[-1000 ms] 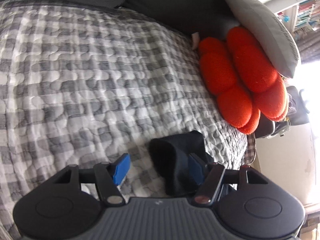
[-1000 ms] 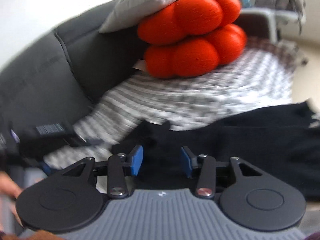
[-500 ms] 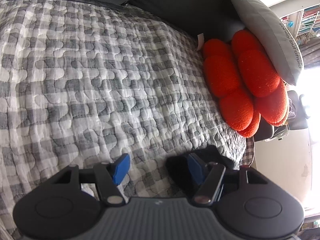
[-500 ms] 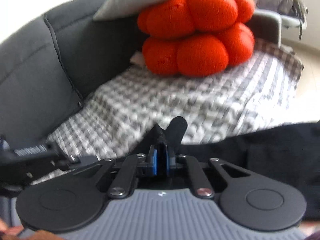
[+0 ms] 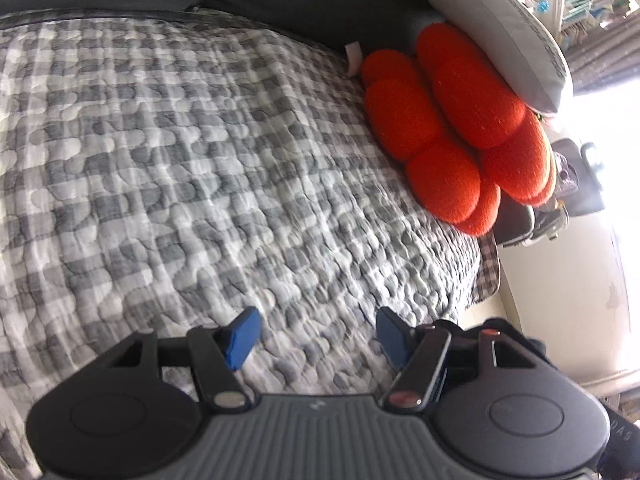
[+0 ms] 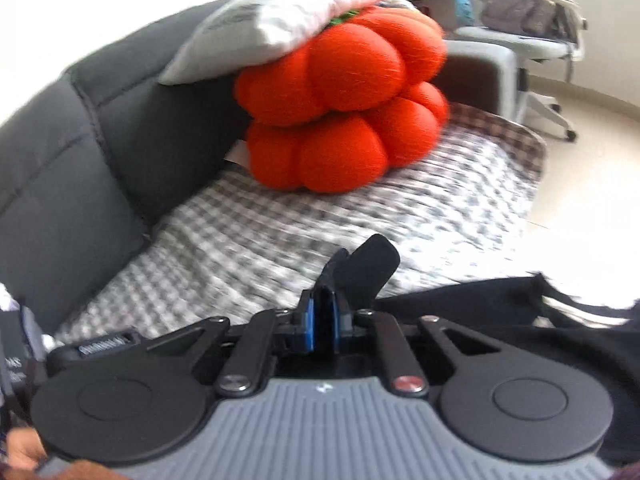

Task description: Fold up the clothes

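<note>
While a second ago parted over the black garment [image 6: 460,312], right gripper [image 6: 322,322] now clenched on its corner, lifted off the quilt [image 6: 400,216]. Left gripper [image 5: 316,338] released, empty, over bare quilt; cloth gone from between its fingers, perhaps just off to its right. Fold likely beginning.

Quilted checked cloth bedcover [image 5: 168,152] — puckered, matt; fuzzy orange knit cushion [image 6: 344,108]; smooth grey fabric pillow [image 5: 492,28]; black garment [image 6: 480,312] — soft, matt cloth; matt padded sofa back [image 6: 68,160].
</note>
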The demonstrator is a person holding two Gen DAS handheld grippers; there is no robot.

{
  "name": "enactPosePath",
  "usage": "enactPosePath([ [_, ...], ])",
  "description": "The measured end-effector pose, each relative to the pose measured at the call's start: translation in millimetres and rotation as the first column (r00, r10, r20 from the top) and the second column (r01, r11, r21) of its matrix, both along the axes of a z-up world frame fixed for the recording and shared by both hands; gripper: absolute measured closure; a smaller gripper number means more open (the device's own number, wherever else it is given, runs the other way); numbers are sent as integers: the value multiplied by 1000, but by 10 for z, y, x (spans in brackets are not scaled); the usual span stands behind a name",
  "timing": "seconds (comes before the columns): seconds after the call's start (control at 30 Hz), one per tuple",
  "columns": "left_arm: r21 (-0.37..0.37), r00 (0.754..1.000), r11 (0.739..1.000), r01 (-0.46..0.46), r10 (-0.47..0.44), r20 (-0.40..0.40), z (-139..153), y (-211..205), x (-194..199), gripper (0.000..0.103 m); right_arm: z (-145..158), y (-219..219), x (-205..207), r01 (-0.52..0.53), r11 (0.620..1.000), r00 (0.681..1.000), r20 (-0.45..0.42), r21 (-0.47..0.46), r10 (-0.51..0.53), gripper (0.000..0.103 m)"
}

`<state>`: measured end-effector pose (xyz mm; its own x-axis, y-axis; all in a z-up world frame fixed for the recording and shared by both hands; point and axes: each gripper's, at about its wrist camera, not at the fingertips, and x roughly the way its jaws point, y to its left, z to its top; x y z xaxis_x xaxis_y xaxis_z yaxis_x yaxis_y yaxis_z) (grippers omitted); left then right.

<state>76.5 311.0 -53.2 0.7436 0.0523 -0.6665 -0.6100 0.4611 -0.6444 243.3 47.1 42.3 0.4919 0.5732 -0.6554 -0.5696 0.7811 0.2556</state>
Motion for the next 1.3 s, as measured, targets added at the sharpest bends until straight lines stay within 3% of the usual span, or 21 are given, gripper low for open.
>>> enactPosePath([
  [0.27, 50, 999, 998, 44, -43, -20, 15, -143, 87, 38, -269, -522, 54, 81, 992, 991, -97, -94, -90, 91],
  [0.57, 60, 998, 997, 54, -52, -30, -7, -154, 94, 38, -503, -998, 104, 176, 984, 971, -165, -12, -175, 85],
  [0.87, 61, 998, 996, 65, -64, -24, -2, -169, 99, 38, -710, -1189, 108, 207, 973, 963, -197, 106, -184, 87],
  [1.13, 57, 997, 996, 75, -74, -14, 4, -191, 113, 38, -774, -1333, 131, 256, 947, 945, -255, 194, -203, 82],
  [1.3, 68, 996, 993, 92, -92, -11, 16, -234, 128, 38, -804, -1293, 77, 228, 957, 950, -258, 181, -177, 80],
])
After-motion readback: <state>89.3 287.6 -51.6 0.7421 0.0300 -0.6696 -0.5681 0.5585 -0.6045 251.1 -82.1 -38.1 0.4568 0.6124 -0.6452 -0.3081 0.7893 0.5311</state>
